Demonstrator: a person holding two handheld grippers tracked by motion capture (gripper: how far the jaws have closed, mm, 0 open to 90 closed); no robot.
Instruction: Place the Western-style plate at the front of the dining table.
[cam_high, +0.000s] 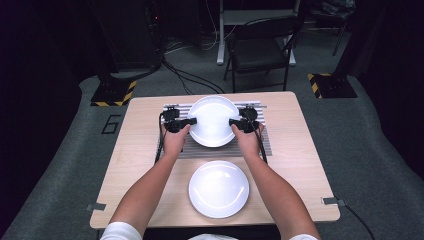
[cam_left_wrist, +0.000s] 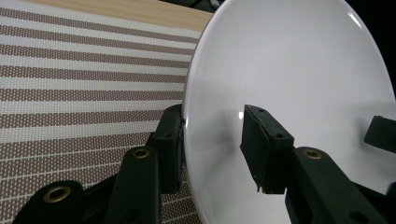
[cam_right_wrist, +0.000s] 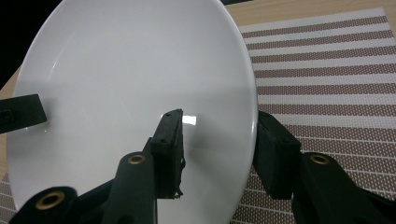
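Above the striped placemat (cam_high: 280, 145), the left gripper (cam_high: 184, 121) and right gripper (cam_high: 239, 122) straddle opposite rims of the far white plate (cam_high: 212, 122); jaws appear closed on it. Keep both hands level. Second plate (cam_high: 218, 189) sits nearer on the surface (cam_high: 140, 150).

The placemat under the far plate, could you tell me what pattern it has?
The placemat has brown and white stripes, clearest in the right gripper view.
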